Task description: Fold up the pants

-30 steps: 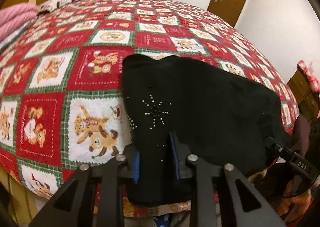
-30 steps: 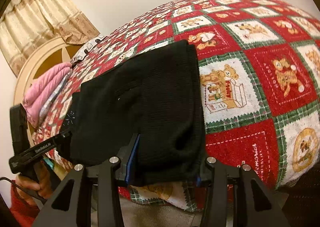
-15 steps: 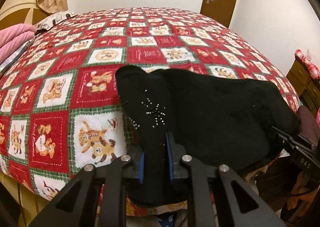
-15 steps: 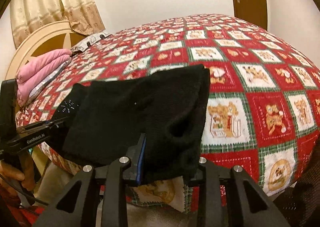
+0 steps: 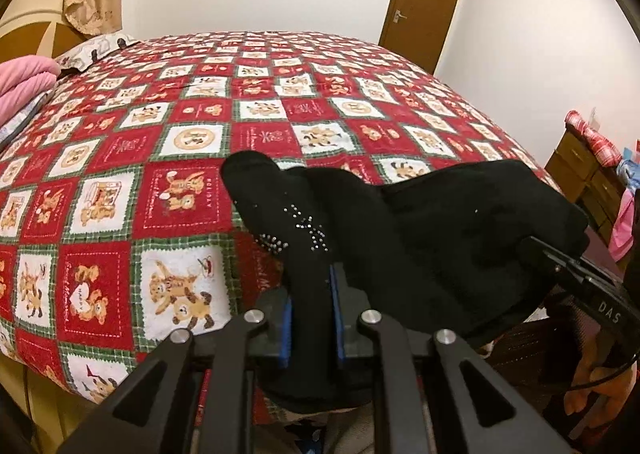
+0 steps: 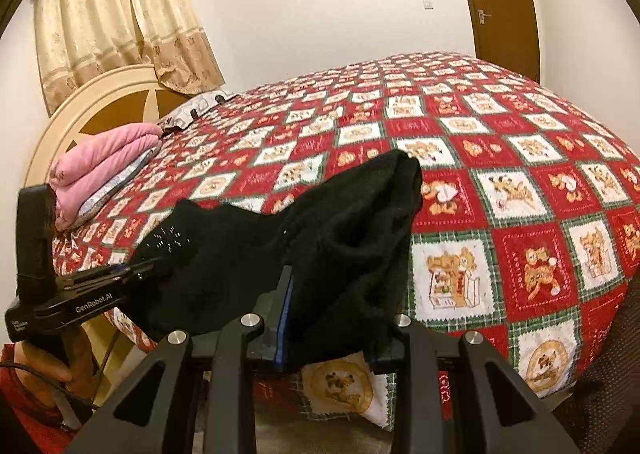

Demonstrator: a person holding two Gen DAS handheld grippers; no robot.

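Observation:
The black pants [image 5: 432, 230], with a small stud pattern near one corner, hang lifted above the near edge of the bed. My left gripper [image 5: 310, 306] is shut on the studded corner, with cloth bunched between its blue pads. My right gripper [image 6: 328, 318] is shut on the other corner of the pants [image 6: 320, 238], and cloth drapes over its right finger. The fabric sags between the two grippers. The far fold rests on or just above the quilt. Each gripper shows in the other's view, the left [image 6: 132, 272] and the right [image 5: 560, 266].
The bed carries a red, white and green teddy-bear quilt [image 5: 192, 142]. Folded pink bedding [image 6: 104, 158] lies by the round headboard [image 6: 100, 102]. A wooden dresser [image 5: 580, 170] stands at the right. A brown door [image 5: 424, 2] is in the far wall.
Both grippers have risen and pulled back toward the bed's near edge with the pants. The cloth has lifted off the quilt and now sags between them instead of lying flat.

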